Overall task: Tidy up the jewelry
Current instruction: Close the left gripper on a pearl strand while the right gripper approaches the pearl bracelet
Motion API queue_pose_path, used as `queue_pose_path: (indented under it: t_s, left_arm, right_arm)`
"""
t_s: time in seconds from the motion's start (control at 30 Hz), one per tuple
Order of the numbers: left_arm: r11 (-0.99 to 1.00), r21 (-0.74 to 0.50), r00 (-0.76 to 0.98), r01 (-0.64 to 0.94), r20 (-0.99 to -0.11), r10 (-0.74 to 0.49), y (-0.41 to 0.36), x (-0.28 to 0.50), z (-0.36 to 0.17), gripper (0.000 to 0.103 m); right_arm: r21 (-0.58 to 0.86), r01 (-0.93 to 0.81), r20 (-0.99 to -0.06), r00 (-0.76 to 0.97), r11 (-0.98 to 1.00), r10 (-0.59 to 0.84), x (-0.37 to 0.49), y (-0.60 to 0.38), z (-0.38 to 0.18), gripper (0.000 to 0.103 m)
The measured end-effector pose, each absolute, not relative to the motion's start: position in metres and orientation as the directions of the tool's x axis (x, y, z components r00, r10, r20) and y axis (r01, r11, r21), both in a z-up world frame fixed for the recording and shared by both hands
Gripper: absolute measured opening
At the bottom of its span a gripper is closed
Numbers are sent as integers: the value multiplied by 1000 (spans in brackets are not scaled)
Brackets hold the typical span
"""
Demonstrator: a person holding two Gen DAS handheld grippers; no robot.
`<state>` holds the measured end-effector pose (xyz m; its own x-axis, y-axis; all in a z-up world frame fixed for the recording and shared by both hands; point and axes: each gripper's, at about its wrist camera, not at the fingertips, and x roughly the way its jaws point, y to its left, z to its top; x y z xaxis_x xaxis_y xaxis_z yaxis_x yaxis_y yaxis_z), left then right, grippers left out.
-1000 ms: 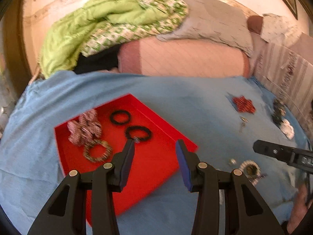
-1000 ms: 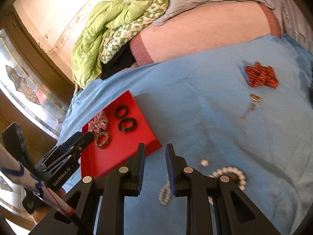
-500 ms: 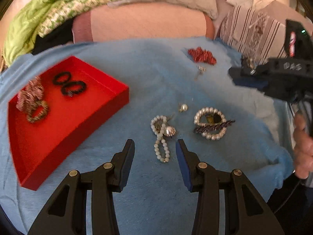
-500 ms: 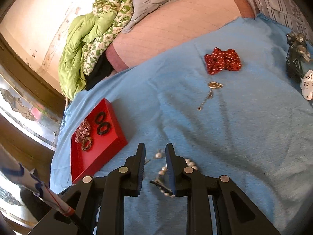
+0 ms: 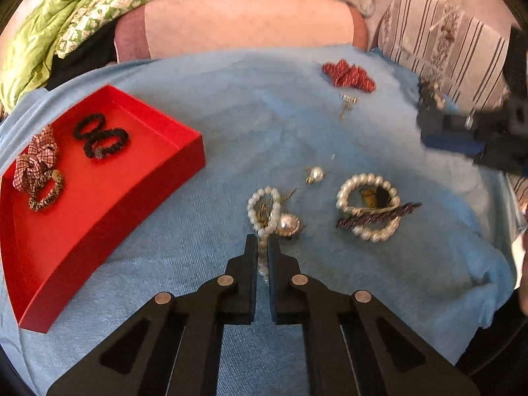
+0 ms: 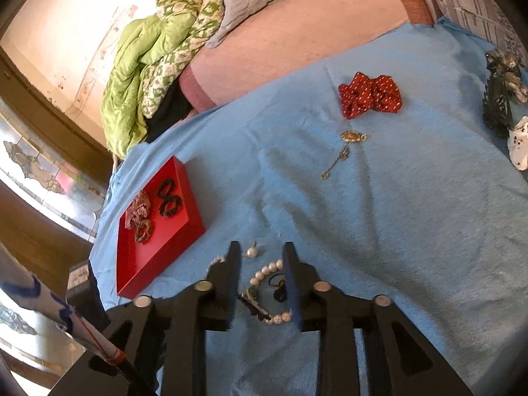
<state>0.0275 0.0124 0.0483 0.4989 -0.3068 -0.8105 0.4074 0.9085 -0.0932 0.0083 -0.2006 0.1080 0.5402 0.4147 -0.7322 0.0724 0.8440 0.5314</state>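
Left gripper (image 5: pixel 262 247), pinched tight on a pearl strand (image 5: pixel 264 214) near the blue cloth's (image 5: pixel 231 132) front edge, works beside the right gripper (image 6: pixel 260 257), its jaws just widened, straddling but not pressing a pearl bracelet (image 6: pixel 264 275).

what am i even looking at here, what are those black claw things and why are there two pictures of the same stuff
The black claws are two hand-held grippers; a person holds one in each hand. Each carries a wide-angle camera looking along its fingers, hence two pictures of one scene.

In the left view, the left gripper has just closed on the tail of a loose white pearl strand lying on the blue cloth. In the right view, the right gripper has just been opening and stands astride a round white pearl bracelet without pressing it.

A red open tray holds two black hair ties. A red dotted fabric bow and a small gold chain pendant lie further off.
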Motion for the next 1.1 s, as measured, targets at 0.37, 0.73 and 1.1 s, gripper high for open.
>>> queue_pose_path:
  t_s: [0.37, 0.73, 1.1]
  left_arm:
    - [904, -152, 627, 400, -674, -391, 33, 20, 91, 5]
    - [909, -149, 643, 389, -663, -383, 40, 22, 95, 5]
    - [912, -168, 652, 374, -651, -388, 50, 25, 100, 5]
  right_arm:
    - [595, 75, -741, 438, 801, 509, 3, -194, 76, 37]
    - [685, -89, -659, 347, 723, 668, 5, -156, 81, 18]
    - [583, -150, -727, 341, 798, 596, 9, -140, 78, 20]
